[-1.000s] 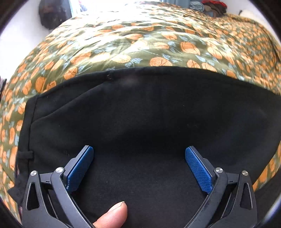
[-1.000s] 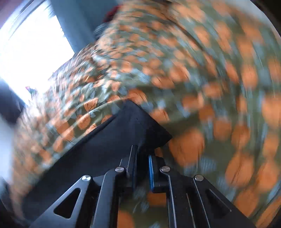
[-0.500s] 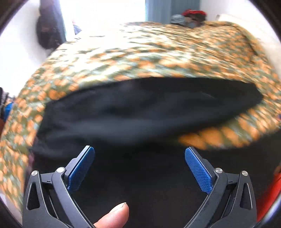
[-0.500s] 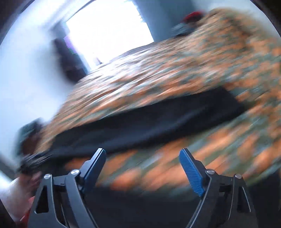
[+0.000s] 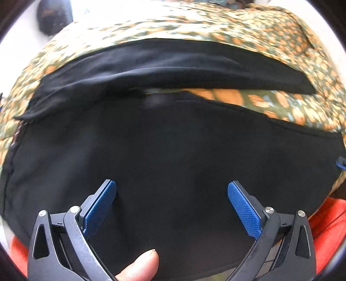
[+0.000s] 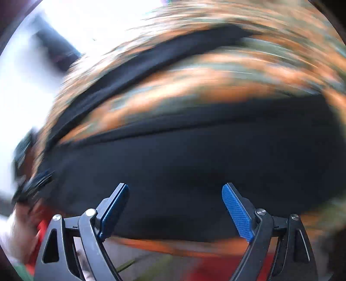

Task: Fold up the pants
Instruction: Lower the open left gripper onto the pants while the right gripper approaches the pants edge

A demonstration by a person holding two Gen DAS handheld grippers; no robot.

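Flat, matte black pants (image 5: 173, 151), orange-patterned bedspread (image 5: 281, 43), left gripper (image 5: 172, 190) and right gripper (image 6: 175, 192) jaws released.

A bed fills most of both views, covered by a bedspread (image 5: 270, 36) of olive green printed with orange fruit and pale leaves. The cover lies loosely, with soft wrinkles toward the far right corner. Beyond the bed the wall (image 5: 19, 43) is white, and a dark rounded shape (image 5: 54, 17) hangs or stands against it at the upper left; it is too blurred to name. Strong daylight comes from a window (image 6: 90, 19) behind the bed, washing out that part of the right wrist view, which is heavily smeared by motion. Bright orange-red fabric (image 5: 324, 222) shows at the near edge, below the bed.
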